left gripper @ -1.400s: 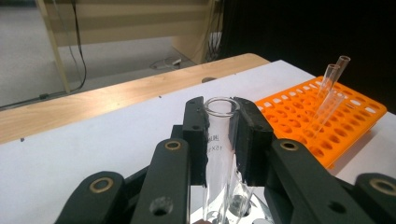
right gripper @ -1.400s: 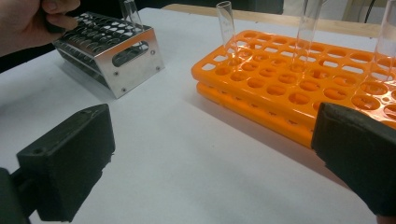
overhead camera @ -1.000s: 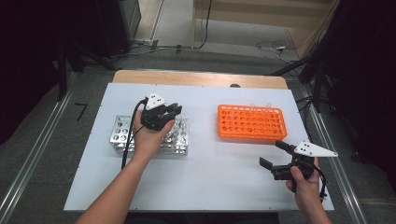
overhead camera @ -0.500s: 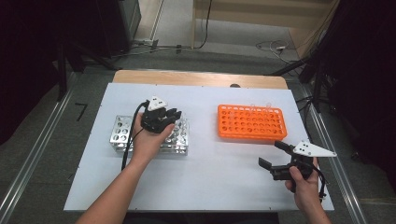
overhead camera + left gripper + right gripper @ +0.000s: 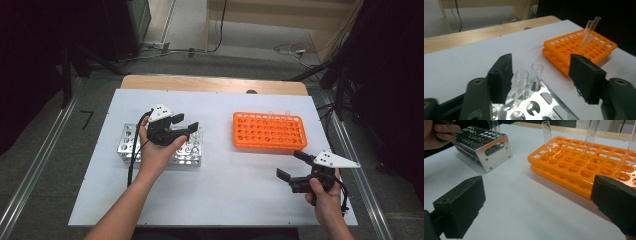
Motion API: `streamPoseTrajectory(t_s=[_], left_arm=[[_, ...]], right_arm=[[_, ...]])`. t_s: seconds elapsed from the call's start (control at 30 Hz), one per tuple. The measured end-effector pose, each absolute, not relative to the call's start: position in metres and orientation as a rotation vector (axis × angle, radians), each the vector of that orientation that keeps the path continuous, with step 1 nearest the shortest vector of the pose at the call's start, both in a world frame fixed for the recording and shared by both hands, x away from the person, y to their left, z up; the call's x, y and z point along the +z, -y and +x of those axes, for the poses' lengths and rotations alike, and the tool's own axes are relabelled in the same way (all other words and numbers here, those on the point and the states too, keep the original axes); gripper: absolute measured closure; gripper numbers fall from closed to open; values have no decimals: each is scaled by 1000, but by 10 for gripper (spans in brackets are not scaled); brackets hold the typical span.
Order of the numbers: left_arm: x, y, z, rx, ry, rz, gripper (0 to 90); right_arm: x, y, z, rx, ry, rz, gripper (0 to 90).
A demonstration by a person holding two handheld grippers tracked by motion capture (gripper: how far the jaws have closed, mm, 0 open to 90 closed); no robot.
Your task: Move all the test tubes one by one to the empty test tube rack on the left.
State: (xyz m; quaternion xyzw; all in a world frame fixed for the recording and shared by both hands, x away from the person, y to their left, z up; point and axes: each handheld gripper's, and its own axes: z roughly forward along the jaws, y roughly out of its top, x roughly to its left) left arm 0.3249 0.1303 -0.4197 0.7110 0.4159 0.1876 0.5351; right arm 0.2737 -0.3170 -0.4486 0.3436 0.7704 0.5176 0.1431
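My left gripper (image 5: pixel 186 122) hovers over the right end of a shiny metal tube rack (image 5: pixel 127 142). Its jaws have just been opening and now stand apart. In the left gripper view two clear glass tubes (image 5: pixel 521 82) stand upright in the metal rack (image 5: pixel 556 110) between the jaws, the nearer one close to the left pad (image 5: pixel 501 75) but not pressed. An orange tube rack (image 5: pixel 269 131) lies to the right with a few clear tubes (image 5: pixel 547 135) standing in it. My right gripper (image 5: pixel 290 164) rests open near the front right, with nothing between its jaws.
The white tabletop (image 5: pixel 225 185) has bare room between the two racks and along the front. A wooden strip (image 5: pixel 215 84) borders the far edge. Metal rails (image 5: pixel 35 165) and dark equipment flank the table.
The left gripper's jaws, shut over the metal rack in the earlier frames, now stand apart around the tubes. The right hand has not moved.
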Motion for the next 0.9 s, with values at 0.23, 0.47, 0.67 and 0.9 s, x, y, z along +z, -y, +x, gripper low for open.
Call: streamPoseTrajectory(t_s=[0.23,0.47,0.67,0.9], left_arm=[[-413,-133,302,420,-910,1655,153],[-411,-133,281,414,-856,1653,0],[-413,-135,261,408,-832,1635,0],[-421,-138,245,403,-812,1644,0]], right_arm=[[-446,314,275,1487,-2216,981,0],[-443,307,280,1476,-2228,957,0],[-437,304,289,1479,-2228,948,0],[-434,295,301,1477,-2239,947,0]])
